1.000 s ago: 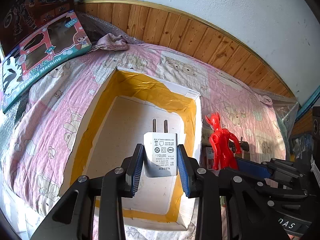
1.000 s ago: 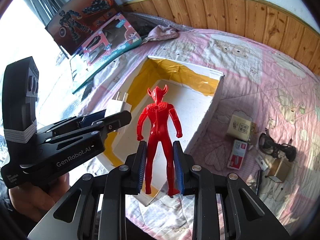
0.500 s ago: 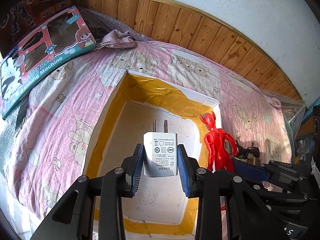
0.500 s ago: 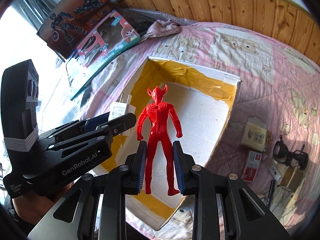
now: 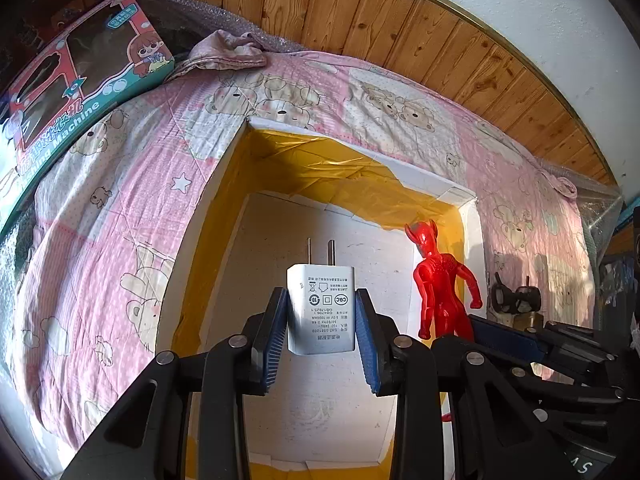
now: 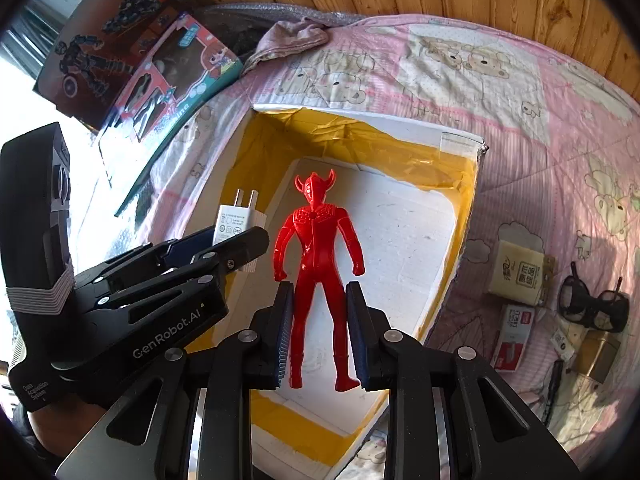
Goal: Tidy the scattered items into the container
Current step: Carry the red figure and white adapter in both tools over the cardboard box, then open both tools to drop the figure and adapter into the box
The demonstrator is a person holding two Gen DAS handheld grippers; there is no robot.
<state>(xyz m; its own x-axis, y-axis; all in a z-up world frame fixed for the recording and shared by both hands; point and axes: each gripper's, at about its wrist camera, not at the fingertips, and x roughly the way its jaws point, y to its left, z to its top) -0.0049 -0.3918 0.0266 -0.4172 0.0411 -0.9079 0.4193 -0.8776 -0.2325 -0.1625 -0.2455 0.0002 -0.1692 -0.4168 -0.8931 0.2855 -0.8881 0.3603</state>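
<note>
Two grippers hang side by side above an open box, each loaded with one item for the tidy-up. Nearest the lens, the left gripper (image 5: 322,334) is clamped on a white charger plug (image 5: 321,308), its blue pads pressed against the plug's two flat sides and the prongs pointing away, a hold that keeps the squat block from twisting. Just to its right, the right gripper (image 6: 318,330) grips a red toy figure (image 6: 318,264) by the legs, head up, so the long body clears the jaws and can be lowered feet first.

Beneath both lies the container (image 6: 460,140), a white foam box lined along its walls with yellow tape, its pale floor bare in both views. It rests on a pink bear-print quilt (image 5: 100,200). Both items appear to be over the opening but not yet set down; release looks like the next step.

On the quilt to the right of the box, more clutter waits: a small yellow packet (image 6: 518,272), a red-and-white carton (image 6: 512,336) and black glasses (image 6: 592,304).

Farther off, at the far left, a boxed toy labelled "Machine" (image 5: 80,80) leans beside a crumpled cloth (image 5: 228,50), against the wooden wall panelling (image 5: 360,12).
</note>
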